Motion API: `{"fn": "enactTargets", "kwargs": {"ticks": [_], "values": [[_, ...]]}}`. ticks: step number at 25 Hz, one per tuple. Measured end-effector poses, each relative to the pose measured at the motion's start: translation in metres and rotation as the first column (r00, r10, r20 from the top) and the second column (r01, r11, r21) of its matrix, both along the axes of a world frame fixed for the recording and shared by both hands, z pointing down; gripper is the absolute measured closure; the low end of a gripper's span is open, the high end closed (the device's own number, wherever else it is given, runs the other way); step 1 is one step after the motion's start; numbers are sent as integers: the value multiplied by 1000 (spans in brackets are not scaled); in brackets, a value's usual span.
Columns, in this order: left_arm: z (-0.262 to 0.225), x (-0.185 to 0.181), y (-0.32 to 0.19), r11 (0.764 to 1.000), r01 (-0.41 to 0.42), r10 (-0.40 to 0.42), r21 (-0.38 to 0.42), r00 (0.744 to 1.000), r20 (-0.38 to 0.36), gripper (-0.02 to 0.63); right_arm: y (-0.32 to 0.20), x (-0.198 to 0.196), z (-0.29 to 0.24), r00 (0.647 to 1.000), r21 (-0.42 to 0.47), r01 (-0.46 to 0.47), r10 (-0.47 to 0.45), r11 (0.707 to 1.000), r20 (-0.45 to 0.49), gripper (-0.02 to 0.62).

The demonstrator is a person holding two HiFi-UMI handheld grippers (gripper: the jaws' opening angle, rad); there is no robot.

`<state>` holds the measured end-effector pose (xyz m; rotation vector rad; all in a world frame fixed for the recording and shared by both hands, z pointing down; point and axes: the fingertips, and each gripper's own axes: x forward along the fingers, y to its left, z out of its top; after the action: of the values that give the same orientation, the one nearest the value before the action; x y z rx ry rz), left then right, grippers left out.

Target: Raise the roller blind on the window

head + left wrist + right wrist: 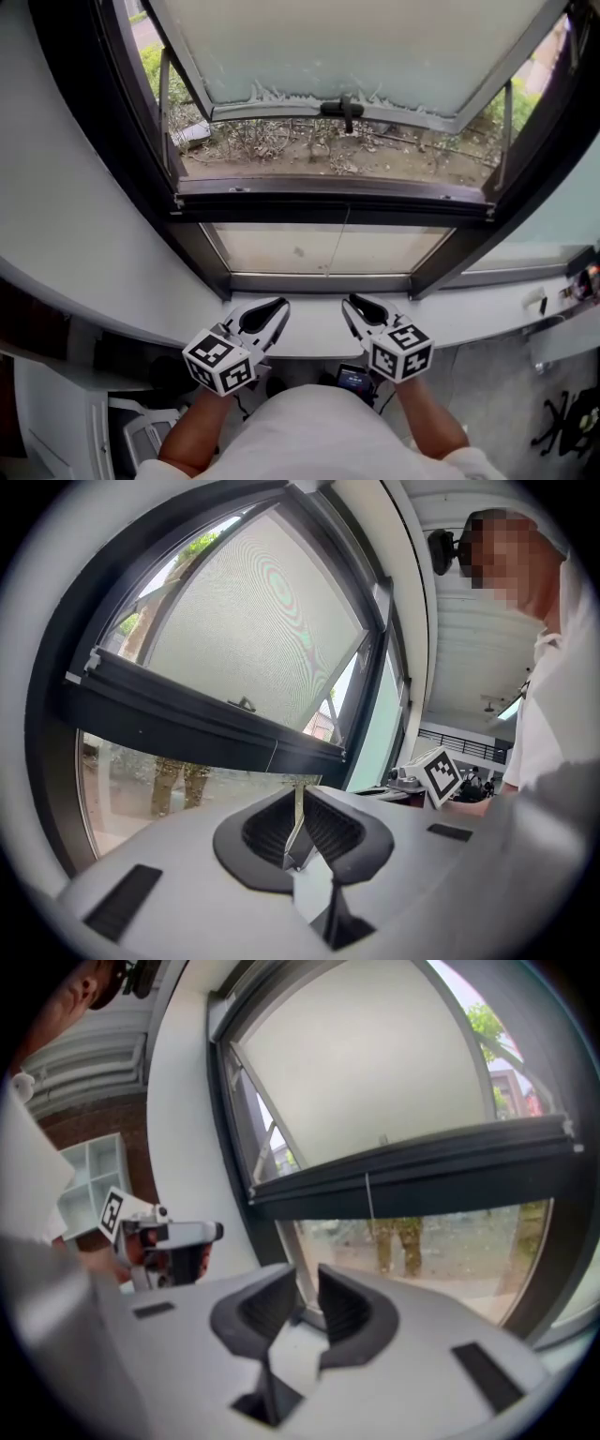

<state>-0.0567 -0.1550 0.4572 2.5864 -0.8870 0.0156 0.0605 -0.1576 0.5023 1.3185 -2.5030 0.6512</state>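
Observation:
A pale translucent blind panel [356, 47] [253, 621] [375, 1063] fills the upper window, with a small dark handle [342, 110] at its lower edge. Under it runs a dark cross bar [333, 202], and a thin pull cord [336, 242] [370, 1208] hangs from that bar in front of the clear lower pane. My left gripper [279, 309] [298, 808] hovers over the white sill, left of the cord and apart from it, shut and empty. My right gripper [349, 305] [307, 1288] hovers just right of it, its jaws slightly parted with nothing between them.
The white sill [487, 314] runs under both grippers, with small items [581, 281] at its far right end. Dark window frame posts [202, 253] flank the lower pane. A white shelf unit [89, 1180] stands to the left, and a chair base [562, 417] is on the floor at right.

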Motion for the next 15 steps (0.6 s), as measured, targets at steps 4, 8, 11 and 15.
{"fn": "enactTargets", "kwargs": {"ticks": [4, 8, 11, 15], "values": [[-3, 3, -9, 1000, -12, 12, 26, 1000, 23, 561, -9, 4, -6, 1000, 24, 4, -3, 1000, -30, 531], [-6, 10, -19, 997, -35, 31, 61, 997, 66, 561, -21, 11, -12, 995, 69, 7, 0, 998, -96, 531], [-9, 14, -28, 994, -47, 36, 97, 993, 109, 561, -31, 17, -16, 989, 100, 10, 5, 995, -151, 531], [-9, 16, -43, 989, -63, 38, 136, 983, 177, 561, -47, 27, -20, 976, 127, 8, 21, 992, -219, 531]]}}
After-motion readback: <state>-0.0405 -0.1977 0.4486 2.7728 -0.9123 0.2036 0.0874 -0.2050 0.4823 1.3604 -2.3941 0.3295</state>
